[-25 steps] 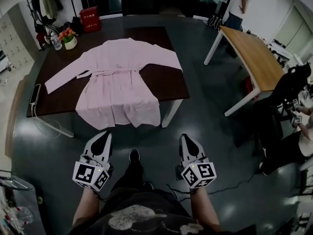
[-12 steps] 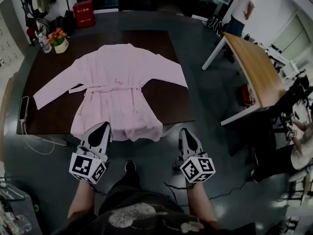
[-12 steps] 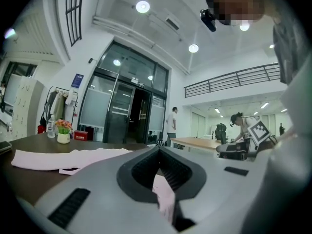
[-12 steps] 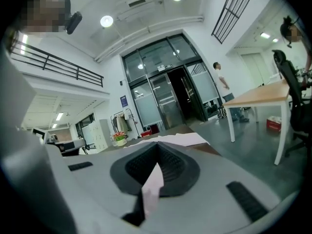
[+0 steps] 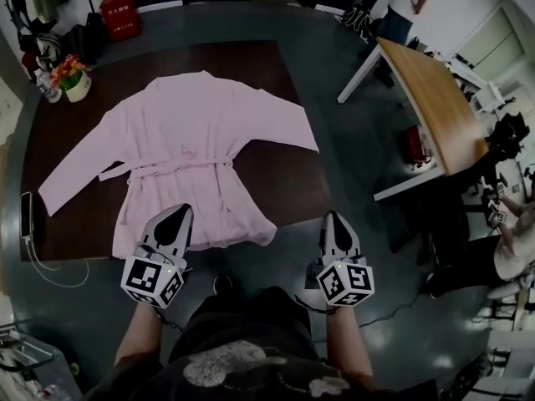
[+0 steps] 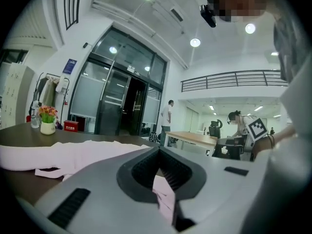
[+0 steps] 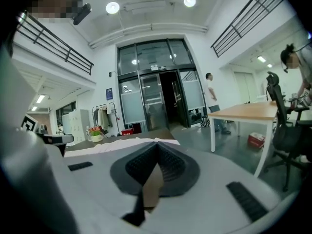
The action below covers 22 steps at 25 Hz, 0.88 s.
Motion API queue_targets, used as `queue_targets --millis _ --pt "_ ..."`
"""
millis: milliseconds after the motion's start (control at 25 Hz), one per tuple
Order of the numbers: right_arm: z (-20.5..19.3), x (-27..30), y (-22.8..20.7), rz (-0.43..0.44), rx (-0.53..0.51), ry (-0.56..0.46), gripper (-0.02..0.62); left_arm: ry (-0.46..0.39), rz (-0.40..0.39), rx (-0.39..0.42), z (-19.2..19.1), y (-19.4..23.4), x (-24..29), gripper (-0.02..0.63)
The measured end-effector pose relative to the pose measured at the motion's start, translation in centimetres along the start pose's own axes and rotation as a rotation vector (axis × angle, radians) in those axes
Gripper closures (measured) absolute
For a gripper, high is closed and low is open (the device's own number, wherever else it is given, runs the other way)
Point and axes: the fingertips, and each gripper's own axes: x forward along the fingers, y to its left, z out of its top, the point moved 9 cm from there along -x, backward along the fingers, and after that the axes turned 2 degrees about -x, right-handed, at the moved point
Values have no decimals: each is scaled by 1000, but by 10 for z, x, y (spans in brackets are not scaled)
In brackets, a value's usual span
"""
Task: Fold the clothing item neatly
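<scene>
A pale pink robe (image 5: 188, 149) lies spread flat on the dark brown table (image 5: 276, 174), sleeves out to both sides, belt tied across the waist, hem hanging over the near edge. The robe (image 6: 73, 152) shows low ahead in the left gripper view, and as a pale strip, the robe (image 7: 122, 146), in the right gripper view. My left gripper (image 5: 178, 214) is shut with nothing in it, its tips over the robe's near hem. My right gripper (image 5: 334, 219) is shut and empty, just off the table's near right corner, over the floor.
A flower pot (image 5: 73, 78) and a bottle (image 5: 43, 83) stand at the table's far left corner; a phone with a cable (image 5: 26, 209) lies at its left edge. A wooden table (image 5: 426, 98) stands to the right, with people near it. A red box (image 5: 119, 11) sits beyond.
The person has stepped toward the table, so the robe and table now sit closer. The left gripper's tips have come over the hem and the right gripper has reached the table's corner. Both jaws stayed shut.
</scene>
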Motion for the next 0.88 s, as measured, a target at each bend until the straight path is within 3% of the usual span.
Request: queue_targets --millis 240,440,680,880 --pt "0 25 -52 -59 15 6 604 33 -7 14 2 -5 42 597" --pt "-3 69 -114 -47 27 34 604 44 85 5 6 -21 80 597" --pt "-8 138 -186 98 35 115 604 79 166 -31 5 -70 149 597" --pt "-25 183 -221 255 7 173 603 131 216 -36 0 -112 197 597"
